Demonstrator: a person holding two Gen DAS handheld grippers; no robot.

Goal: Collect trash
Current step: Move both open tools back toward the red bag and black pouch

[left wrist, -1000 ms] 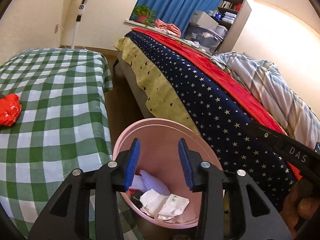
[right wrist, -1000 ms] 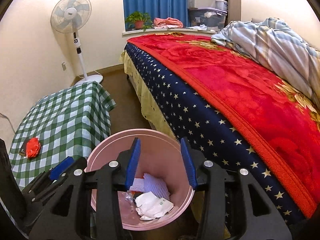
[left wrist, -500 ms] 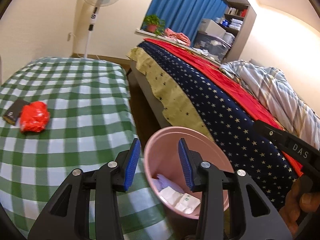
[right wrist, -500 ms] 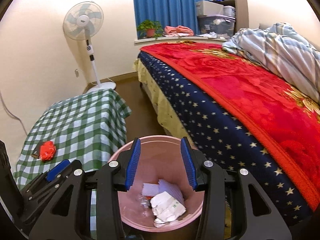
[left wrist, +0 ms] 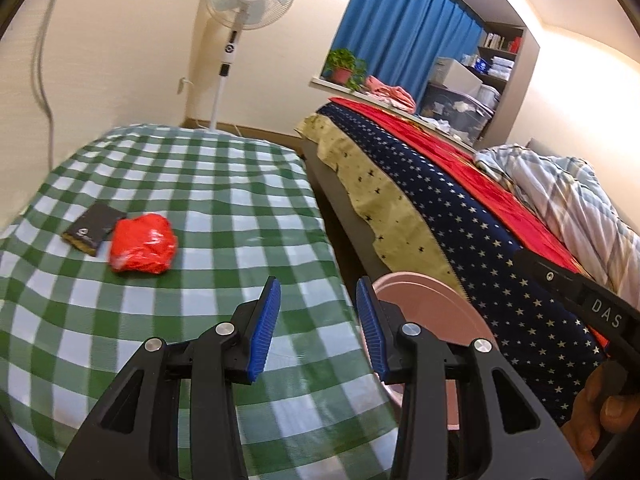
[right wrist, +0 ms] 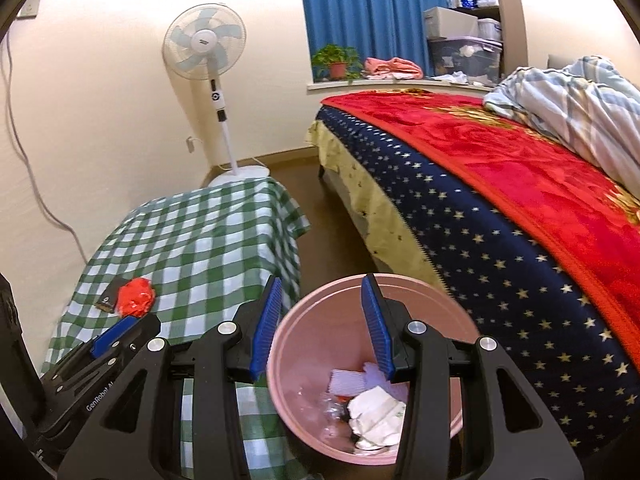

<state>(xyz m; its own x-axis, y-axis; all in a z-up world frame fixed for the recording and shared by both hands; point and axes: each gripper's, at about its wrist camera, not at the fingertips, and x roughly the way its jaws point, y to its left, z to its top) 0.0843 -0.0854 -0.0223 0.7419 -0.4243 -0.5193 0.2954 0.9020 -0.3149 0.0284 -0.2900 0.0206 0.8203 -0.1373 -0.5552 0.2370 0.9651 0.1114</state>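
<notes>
Moved since before: swung away from the pink bin [right wrist: 304, 364] and over toward the green checked table [left wrist: 208, 184]; red wrapper [left wrist: 143, 245] now sat closer to the middle of the left view.
Done so far: white paper scraps [right wrist: 376, 416] and other bits already lay at the bottom of the bin.
Left to do: red crumpled wrapper lay on the table, touching a small dark packet [left wrist: 94, 227]; both not yet picked up.
Bin spot: stood on the floor between the table and the bed [right wrist: 500, 216].
Left gripper [left wrist: 318, 328]: partly apart, nothing inside, tipped down over the table edge, wrapper ahead and to the left.
Right gripper [right wrist: 322, 322]: partly apart, nothing inside, tipped down over the bin's rim.
Hand [left wrist: 600, 420]: seen at the lower right of the left view, wrapped around a black handle.
</notes>
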